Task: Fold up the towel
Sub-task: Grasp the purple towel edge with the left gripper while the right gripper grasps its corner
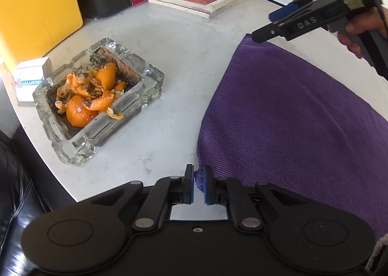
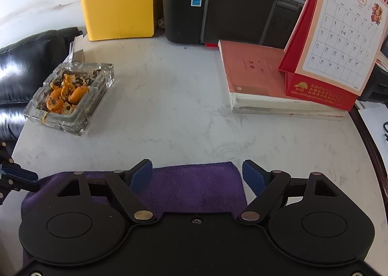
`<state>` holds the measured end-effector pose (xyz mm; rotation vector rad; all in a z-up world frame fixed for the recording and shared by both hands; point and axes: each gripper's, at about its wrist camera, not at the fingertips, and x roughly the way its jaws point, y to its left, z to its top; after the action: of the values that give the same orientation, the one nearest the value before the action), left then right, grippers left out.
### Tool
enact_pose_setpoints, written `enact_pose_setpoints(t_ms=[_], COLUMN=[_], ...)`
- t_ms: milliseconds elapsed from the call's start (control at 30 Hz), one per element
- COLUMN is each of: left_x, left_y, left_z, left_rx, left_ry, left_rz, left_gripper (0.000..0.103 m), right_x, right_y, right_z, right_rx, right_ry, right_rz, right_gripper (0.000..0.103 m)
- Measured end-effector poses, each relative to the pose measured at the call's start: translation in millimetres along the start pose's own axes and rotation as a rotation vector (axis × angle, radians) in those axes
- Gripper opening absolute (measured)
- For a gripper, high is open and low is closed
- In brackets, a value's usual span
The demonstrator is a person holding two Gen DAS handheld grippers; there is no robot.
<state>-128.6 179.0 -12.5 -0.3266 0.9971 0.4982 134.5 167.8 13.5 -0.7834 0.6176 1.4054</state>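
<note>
pinching the purple towel (image 1: 291, 118) corner, the left tool (image 1: 198, 185) is narrow; the right tool (image 2: 197, 176) gapes wide above its far edge.

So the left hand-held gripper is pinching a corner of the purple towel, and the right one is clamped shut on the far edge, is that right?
Not quite. The left hand-held gripper is indeed closed on a corner of the purple towel, but the right hand-held gripper is open, its fingers spread wide above the towel's far edge and gripping nothing. The right wrist view shows it.
</note>
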Motion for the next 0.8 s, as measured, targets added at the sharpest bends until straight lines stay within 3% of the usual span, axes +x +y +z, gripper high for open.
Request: enact_pose_setpoints(t_ms=[33,167,800], left_x=[-0.4,-1.4,2.5], left_y=[-0.6,-1.5,0.5], left_z=[0.3,1.8,2.3], left_rx=[0.008,0.036,0.085], left_ry=[0.000,0.006,0.045], left_rz=[-0.004,-0.012,-0.021], left_gripper=[0.006,0.006,0.006], right_x=[3.2,15.9,56.9], right_y=[-2.3,-11.3,-40.1], right_z=[0.4,2.0,12.0], right_rx=[-0.005,-0.023,-0.064], right_ry=[0.007,0.037,0.133], right_rz=[0.001,0.007,0.136], right_gripper=[0.070,0.064,0.054])
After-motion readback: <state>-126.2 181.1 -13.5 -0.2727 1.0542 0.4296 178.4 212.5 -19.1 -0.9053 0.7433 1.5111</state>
